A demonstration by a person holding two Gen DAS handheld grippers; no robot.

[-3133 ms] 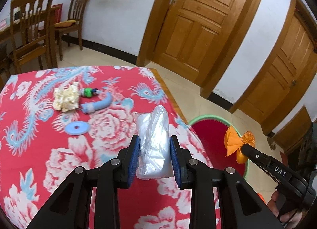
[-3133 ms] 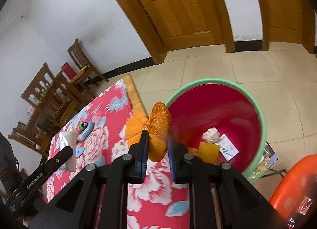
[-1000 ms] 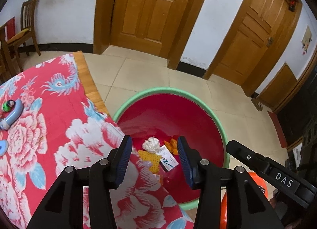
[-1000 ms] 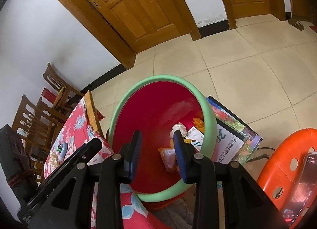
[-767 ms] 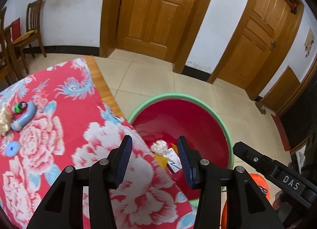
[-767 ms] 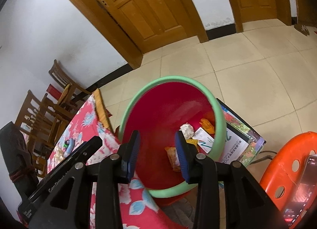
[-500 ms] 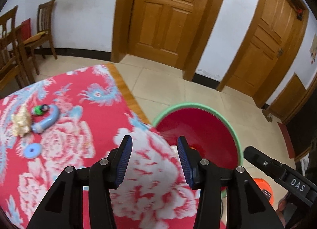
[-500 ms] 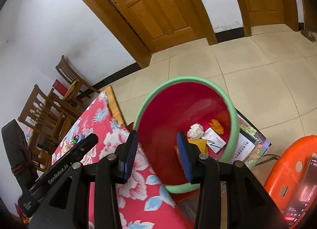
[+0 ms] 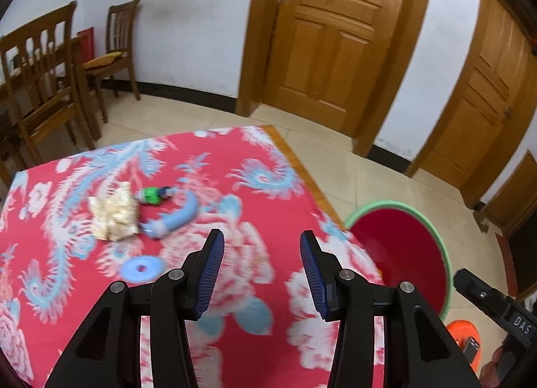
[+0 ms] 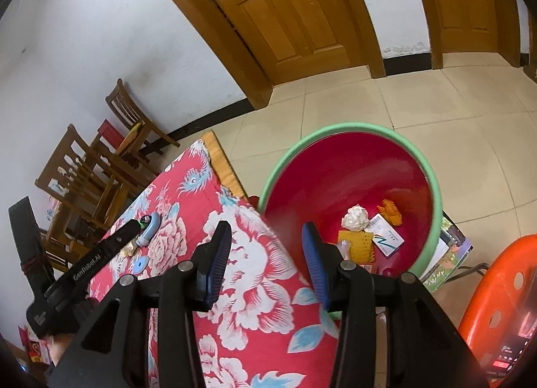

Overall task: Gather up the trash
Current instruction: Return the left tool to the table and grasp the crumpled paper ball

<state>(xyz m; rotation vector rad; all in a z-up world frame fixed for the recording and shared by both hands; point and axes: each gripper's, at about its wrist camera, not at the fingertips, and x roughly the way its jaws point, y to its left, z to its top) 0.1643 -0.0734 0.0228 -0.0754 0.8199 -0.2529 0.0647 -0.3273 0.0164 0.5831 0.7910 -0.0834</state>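
Observation:
My left gripper [image 9: 261, 245] is open and empty above the red floral tablecloth [image 9: 255, 186]. Ahead of it on the cloth lie a crumpled cream wad [image 9: 114, 214], a small green bottle [image 9: 152, 195], a light blue curved tube [image 9: 176, 218] and a blue ring [image 9: 142, 267]. My right gripper [image 10: 265, 236] is open and empty, over the table's edge beside the red bin with a green rim [image 10: 362, 127]. The bin [image 9: 399, 243] holds a white paper ball [image 10: 355, 217], orange scraps [image 10: 389, 209], a yellow piece [image 10: 355, 243] and a white card [image 10: 386, 240].
Wooden chairs [image 9: 43, 85] stand behind the table at the far left. Wooden doors [image 9: 329, 38] line the far wall. An orange stool [image 10: 496, 307] stands right of the bin, and papers [image 10: 449, 247] lie on the tiled floor under it.
Both grippers let their trash fall into the bin and opened. Over the last second my left gripper swung left, back over the table; my right gripper drew back toward the table's edge.

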